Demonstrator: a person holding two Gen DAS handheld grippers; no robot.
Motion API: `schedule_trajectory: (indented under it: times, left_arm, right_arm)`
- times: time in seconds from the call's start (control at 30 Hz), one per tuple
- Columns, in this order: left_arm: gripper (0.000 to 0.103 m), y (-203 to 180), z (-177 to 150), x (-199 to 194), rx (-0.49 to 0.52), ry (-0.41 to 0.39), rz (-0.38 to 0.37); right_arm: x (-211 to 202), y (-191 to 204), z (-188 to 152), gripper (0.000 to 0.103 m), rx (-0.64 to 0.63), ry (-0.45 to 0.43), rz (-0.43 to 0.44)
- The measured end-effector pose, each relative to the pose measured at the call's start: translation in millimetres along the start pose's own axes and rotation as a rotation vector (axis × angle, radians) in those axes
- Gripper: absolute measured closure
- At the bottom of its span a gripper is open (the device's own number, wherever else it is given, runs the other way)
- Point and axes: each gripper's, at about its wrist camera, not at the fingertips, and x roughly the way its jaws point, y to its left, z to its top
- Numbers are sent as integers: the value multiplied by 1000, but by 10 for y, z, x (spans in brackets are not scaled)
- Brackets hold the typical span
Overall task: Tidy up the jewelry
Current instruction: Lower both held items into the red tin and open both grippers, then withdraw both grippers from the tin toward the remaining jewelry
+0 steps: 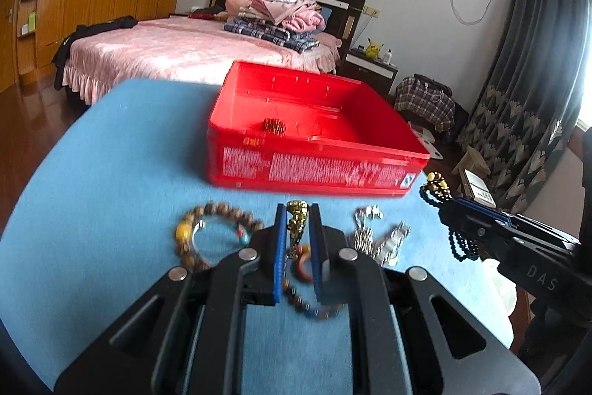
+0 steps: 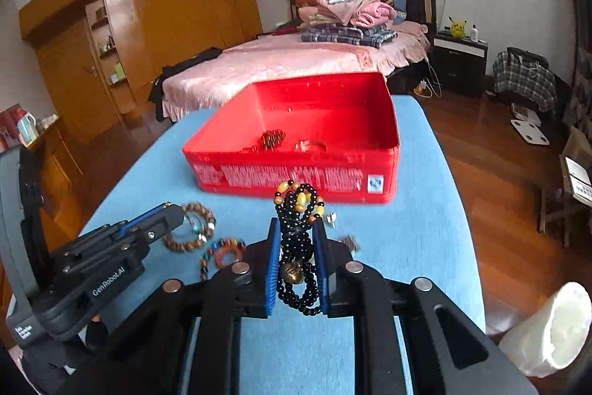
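Observation:
A red box (image 1: 314, 169) (image 2: 296, 174) stands on the blue table, with a brown bead bracelet (image 1: 274, 126) (image 2: 273, 138) and a silver piece (image 2: 304, 146) inside. My left gripper (image 1: 298, 211) is shut on a gold pendant (image 1: 297, 219) strung on a multicoloured bead string (image 1: 307, 306). My right gripper (image 2: 299, 228) (image 1: 449, 206) is shut on a black bead necklace (image 2: 296, 247) with yellow beads, held above the table in front of the box. A wooden bead bracelet (image 1: 207, 232) (image 2: 192, 228) and a silver chain (image 1: 377, 236) lie on the table.
The blue table (image 1: 129, 173) ends to the left, right and behind the box. An orange ring and coloured beads (image 2: 224, 254) lie near the left gripper (image 2: 162, 221). A white bin (image 2: 555, 324) stands at the table's right. A bed lies beyond.

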Motion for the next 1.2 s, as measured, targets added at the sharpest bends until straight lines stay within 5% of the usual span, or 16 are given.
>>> schedule_trajectory:
  times: [0.47, 0.83, 0.9, 0.97, 1.03, 1.1, 1.17, 1.2]
  left_arm:
    - [93, -110, 739, 262, 20, -96, -11]
    - [92, -63, 1022, 767, 19, -60, 2]
    - [90, -22, 1039, 836, 6, -42, 17]
    - [68, 40, 1055, 849, -8, -38, 17]
    - [61, 88, 1059, 815, -11, -51, 33]
    - [54, 129, 1071, 780, -8, -54, 37]
    - [29, 152, 1075, 713, -16, -65, 47]
    - [26, 178, 1062, 634, -17, -81, 45]
  right_arm:
    - [289, -9, 672, 86, -12, -72, 8]
    - [778, -132, 1006, 85, 7, -56, 19]
    - [839, -138, 1003, 78, 14, -42, 10]
    - [854, -143, 1006, 64, 9, -49, -7]
    - [836, -144, 999, 61, -5, -60, -23]
    - [791, -157, 985, 43, -9, -71, -44]
    - [708, -185, 961, 28, 5, -94, -50]
    - [673, -190, 948, 19, 8, -105, -49]
